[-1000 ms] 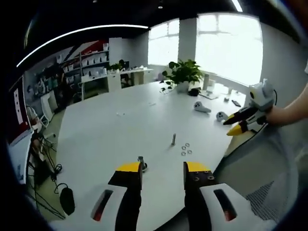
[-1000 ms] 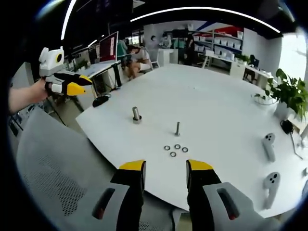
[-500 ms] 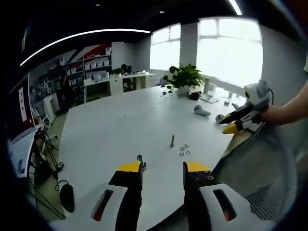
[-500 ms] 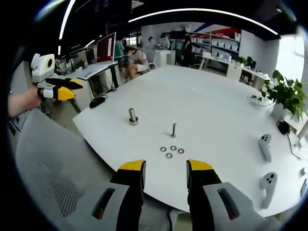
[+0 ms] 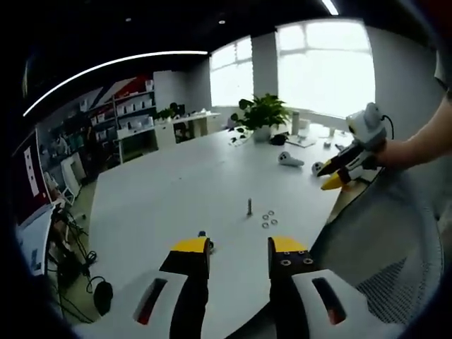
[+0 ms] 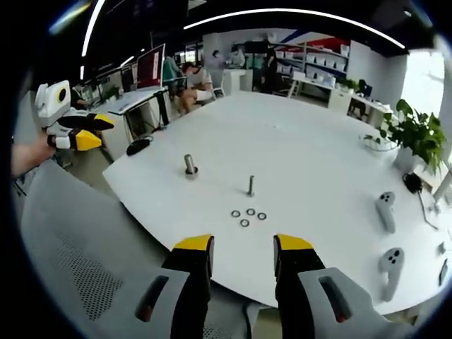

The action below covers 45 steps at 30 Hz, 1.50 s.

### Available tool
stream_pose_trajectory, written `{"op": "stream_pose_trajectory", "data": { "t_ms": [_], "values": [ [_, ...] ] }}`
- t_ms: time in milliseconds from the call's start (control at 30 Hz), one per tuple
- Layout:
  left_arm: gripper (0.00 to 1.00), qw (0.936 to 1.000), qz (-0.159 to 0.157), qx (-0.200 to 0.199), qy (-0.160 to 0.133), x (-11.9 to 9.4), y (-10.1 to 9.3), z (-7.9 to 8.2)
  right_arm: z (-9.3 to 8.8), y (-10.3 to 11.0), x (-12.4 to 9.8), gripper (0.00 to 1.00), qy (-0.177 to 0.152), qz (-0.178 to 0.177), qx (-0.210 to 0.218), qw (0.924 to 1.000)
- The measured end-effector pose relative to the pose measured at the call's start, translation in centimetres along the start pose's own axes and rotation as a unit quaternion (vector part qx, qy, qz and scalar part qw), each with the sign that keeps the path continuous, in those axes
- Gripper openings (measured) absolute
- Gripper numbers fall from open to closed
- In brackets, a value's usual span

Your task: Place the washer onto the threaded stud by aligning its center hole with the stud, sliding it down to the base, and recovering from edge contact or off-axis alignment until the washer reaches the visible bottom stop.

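Above table (image 6: 318, 141) edge, both claws spread, empty, L claw (image 5: 239, 248), R claw (image 6: 242, 247), washers (image 6: 246, 216) beside stud (image 6: 251, 186)

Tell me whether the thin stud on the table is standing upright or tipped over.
Upright. The stud stands on end on the white table, apart from the four washers lying flat beside it.

Our left claw (image 5: 237, 246) has two black jaws capped in yellow, small screws on the right jaw's top face, and pale grey shells behind, each with a dark slot showing red. Our right claw (image 6: 242, 244) is built the same way. From the side each claw looks white-bodied with yellow-and-black jaws. Our forearms are bare, no sleeve showing
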State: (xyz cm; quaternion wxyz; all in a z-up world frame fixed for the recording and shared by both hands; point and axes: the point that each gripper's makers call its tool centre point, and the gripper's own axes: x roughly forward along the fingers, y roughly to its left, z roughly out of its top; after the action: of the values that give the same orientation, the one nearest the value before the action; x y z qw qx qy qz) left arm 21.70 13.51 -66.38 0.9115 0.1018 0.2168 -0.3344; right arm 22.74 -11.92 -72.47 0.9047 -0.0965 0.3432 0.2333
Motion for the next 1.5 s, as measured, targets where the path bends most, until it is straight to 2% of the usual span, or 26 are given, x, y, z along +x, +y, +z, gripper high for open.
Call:
{"op": "stream_pose_trajectory", "data": {
  "t_ms": [67,233,300,433,600,700,933,1233,1300,1400,1500],
  "values": [
    [0.31,1.0000,0.005,-0.005,-0.005,-0.2,0.4,0.1,0.0,-0.2,0.0,0.36,0.001,-0.004,0.001,1.0000],
    [0.32,0.9982,-0.007,-0.058,-0.010,0.1,1.0,0.1,0.3,-0.5,-0.2,0.36,-0.006,-0.011,0.005,0.9999],
    [0.31,0.9981,0.000,-0.061,-0.012,-0.2,1.4,-0.1,0.3,-0.6,-0.3,0.36,-0.006,-0.014,0.005,0.9999],
    [0.31,0.9987,0.000,-0.049,-0.014,-0.1,1.0,0.2,0.3,-0.7,-0.2,0.36,-0.006,-0.015,0.005,0.9999],
    [0.31,0.9994,-0.022,-0.025,-0.003,0.2,-0.3,0.0,0.1,-0.9,-0.2,0.36,-0.004,-0.020,0.015,0.9997],
    [0.31,0.9993,-0.029,-0.021,0.008,0.4,-0.5,-0.4,0.1,-1.0,-0.3,0.36,-0.003,-0.024,0.013,0.9996],
    [0.31,0.9990,-0.036,-0.027,0.001,0.3,-0.7,-0.2,-0.2,-1.3,-0.2,0.36,0.002,-0.029,0.020,0.9994],
    [0.32,0.9991,-0.030,-0.029,-0.004,0.3,-0.4,0.1,-0.4,-1.1,-0.2,0.35,0.008,-0.025,0.023,0.9994],
    [0.32,0.9991,-0.029,-0.030,-0.005,0.3,-0.4,0.1,-0.1,-0.9,-0.2,0.31,0.001,-0.017,0.024,0.9996],
    [0.32,0.9994,-0.022,-0.025,0.003,0.3,-0.3,-0.2,0.1,-0.7,-0.3,0.33,-0.004,-0.019,0.015,0.9997],
    [0.32,0.9997,-0.008,-0.020,-0.013,0.0,0.3,0.5,0.0,-0.7,-0.1,0.34,-0.001,-0.013,0.017,0.9998]
  ]
}}
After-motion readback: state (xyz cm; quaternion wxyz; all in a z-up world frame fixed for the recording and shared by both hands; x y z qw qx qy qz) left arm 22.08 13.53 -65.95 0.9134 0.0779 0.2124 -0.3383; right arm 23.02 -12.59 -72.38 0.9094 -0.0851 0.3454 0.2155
